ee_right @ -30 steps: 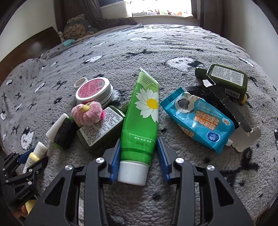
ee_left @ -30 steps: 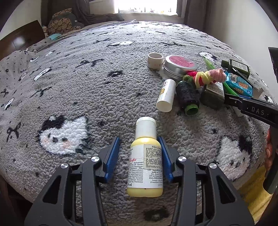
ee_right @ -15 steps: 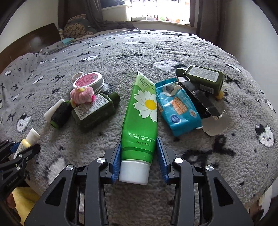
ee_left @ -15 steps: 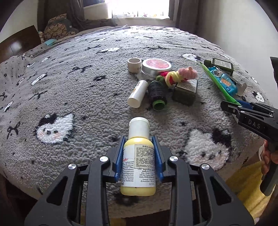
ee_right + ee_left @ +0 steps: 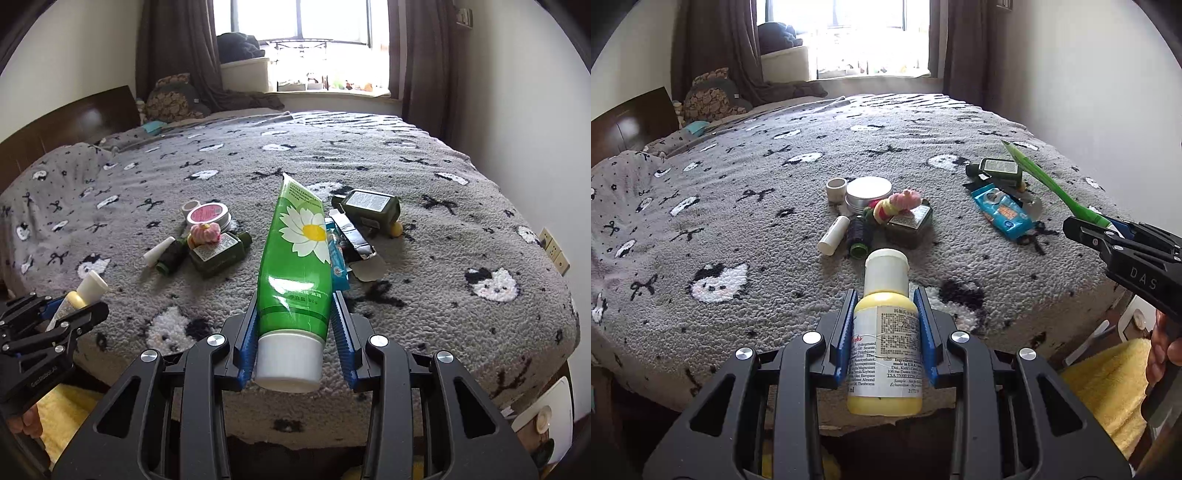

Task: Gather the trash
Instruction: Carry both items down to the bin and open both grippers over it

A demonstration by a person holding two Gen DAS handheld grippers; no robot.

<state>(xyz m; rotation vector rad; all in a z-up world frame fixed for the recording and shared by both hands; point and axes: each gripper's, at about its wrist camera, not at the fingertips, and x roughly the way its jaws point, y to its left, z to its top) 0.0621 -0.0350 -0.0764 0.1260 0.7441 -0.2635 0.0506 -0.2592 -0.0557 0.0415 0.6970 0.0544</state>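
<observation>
While both grippers hang past the near edge of the bed (image 5: 960, 155), each has a piece of trash in its grip. L gripper (image 5: 885, 332): jaws pinched on the yellow bottle (image 5: 885, 354), blue pads on the label sides, cap end fwd, base toward cam; long axis runs along the fingers, roughly level. Side pinch at mid-body looks chosen so the round bottle can't roll out. R gripper (image 5: 295, 332): jaws pressed on the green tube (image 5: 297, 266) just above its white cap, cap toward cam, crimped end up and away, long axis tilted a bit left of the finger line. Held low near the stiff shoulder prob bc the flat upper part would just squash. Both items are clear of the blanket (off the surface, over the bed's edge), so I'd judge this is a carry toward a bin, not seen in either view.

Further out on the blanket: white tube (image 5: 159, 251), dark spool (image 5: 171, 255), dark green bottle (image 5: 221, 249) w/ a pink-yellow hair tie (image 5: 205, 232) on it, touching. Behind those, round tin (image 5: 208, 215) and small white cap (image 5: 192, 205). To the right, blue packet (image 5: 1003, 212), torn carton (image 5: 356, 243), second dark green bottle (image 5: 371, 206). All still to collect.
</observation>
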